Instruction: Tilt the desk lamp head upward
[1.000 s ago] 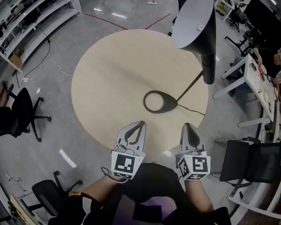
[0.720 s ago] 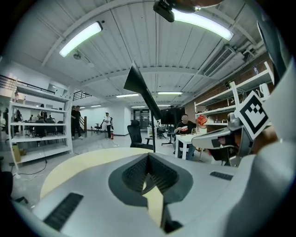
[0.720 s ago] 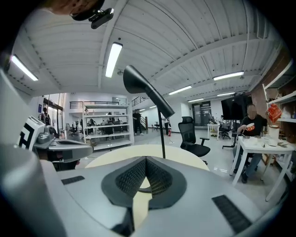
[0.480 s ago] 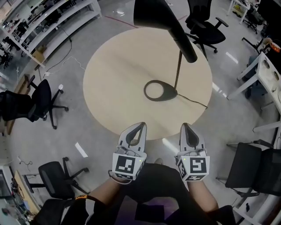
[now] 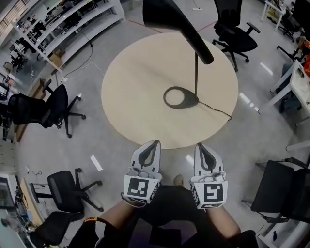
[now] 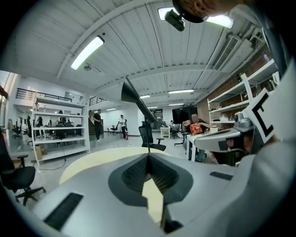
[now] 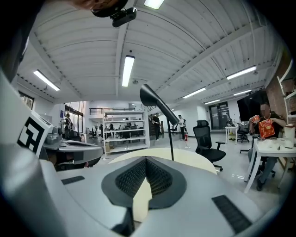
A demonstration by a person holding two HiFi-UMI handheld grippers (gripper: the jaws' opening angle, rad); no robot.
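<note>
Item 1. Desk lamp: stands on the round table, right of centre. Oval ring base lies flat on the tabletop. A thin upright stem rises from the base's right end. The lamp head is a long dark cone that slants across the stem top. In both gripper views its wide end sits higher than its narrow end. A cable runs from the base to the table's right edge.

Item 2. Left gripper: held at the table's near rim, pointing toward the lamp and well apart from it. Jaws pressed together, nothing between them.

Item 3. Right gripper: just beside the left one, same heading, also well short of the lamp. Jaws closed tip to tip, nothing held.

Item 4. Surroundings: grey floor. Black office chairs stand at the left, near left, far right and near right. White shelving runs along the far left. People are standing in the distance in both gripper views.
</note>
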